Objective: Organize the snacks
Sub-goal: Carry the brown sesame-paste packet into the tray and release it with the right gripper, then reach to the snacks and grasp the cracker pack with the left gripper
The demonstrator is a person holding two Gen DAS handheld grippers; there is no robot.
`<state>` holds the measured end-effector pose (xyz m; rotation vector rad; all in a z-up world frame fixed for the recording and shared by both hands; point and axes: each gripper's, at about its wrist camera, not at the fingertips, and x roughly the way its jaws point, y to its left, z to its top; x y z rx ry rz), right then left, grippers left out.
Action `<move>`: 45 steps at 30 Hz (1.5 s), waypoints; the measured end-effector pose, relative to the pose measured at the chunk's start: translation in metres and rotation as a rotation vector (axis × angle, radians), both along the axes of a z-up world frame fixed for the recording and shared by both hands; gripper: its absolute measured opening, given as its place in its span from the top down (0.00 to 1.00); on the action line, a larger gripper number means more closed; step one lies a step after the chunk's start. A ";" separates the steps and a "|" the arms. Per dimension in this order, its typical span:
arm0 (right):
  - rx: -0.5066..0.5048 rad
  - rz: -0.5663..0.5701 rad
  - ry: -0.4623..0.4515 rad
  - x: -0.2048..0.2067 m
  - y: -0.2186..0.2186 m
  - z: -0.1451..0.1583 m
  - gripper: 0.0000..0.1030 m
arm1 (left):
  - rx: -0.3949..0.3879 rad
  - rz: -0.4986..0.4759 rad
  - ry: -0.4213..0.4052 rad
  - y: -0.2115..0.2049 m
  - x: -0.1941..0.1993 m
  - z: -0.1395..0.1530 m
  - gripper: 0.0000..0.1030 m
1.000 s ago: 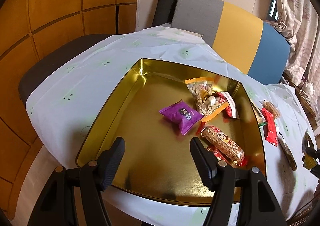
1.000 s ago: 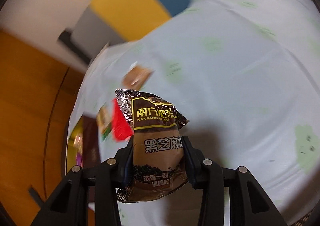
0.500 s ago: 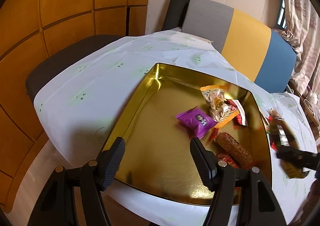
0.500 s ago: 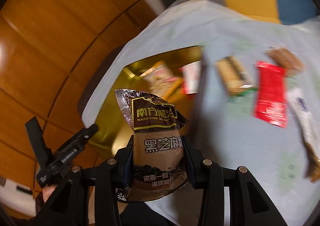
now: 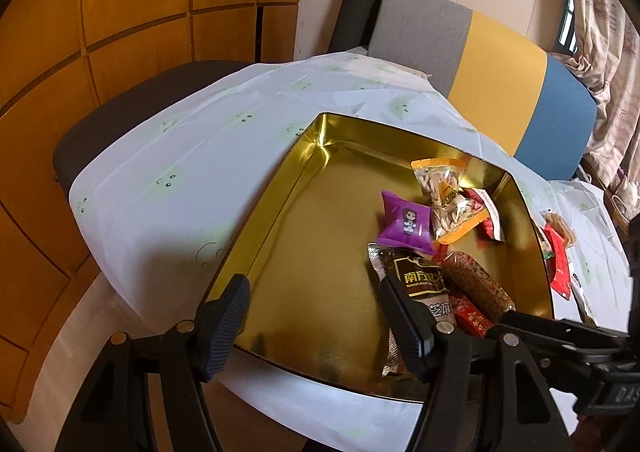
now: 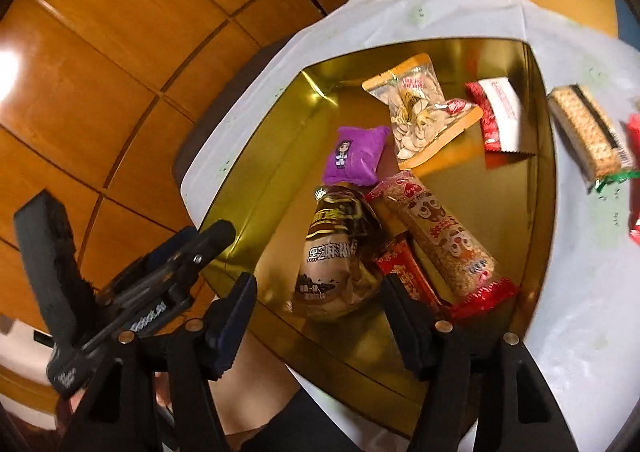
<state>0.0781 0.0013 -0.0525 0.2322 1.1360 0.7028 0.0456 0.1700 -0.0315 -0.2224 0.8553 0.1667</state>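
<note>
Brown foil sesame packet (image 6: 336,252) lying loose inside gold tin (image 6: 256,156), beside purple pouch (image 6: 356,156).

Right gripper (image 6: 320,328) spread wide above tin's near edge, clasping nothing; left gripper (image 5: 316,316) likewise spread and empty. Probably light, crinkly and slippery, soft in the belly: best pinched across a flat sealed end. Seed bar (image 6: 584,132) lying on cloth (image 6: 592,292) outside the tin, likely next.

Wood-panelled wall (image 5: 132,0), tricolour sofa (image 5: 500,80)
</note>
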 end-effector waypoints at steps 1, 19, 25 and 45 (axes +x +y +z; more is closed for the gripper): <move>-0.009 -0.001 -0.018 -0.002 -0.001 0.003 0.37 | 0.001 -0.002 -0.002 -0.001 0.000 0.000 0.34; -0.105 -0.121 -0.271 -0.027 -0.056 0.053 0.30 | 0.048 -0.098 -0.034 -0.033 -0.004 0.016 0.34; -0.115 -0.200 -0.294 -0.027 -0.091 0.062 0.29 | 0.058 -0.120 -0.033 -0.041 -0.004 0.017 0.34; -0.341 -0.401 -0.349 -0.018 -0.218 0.073 0.25 | 0.103 -0.200 -0.023 -0.070 0.000 0.021 0.34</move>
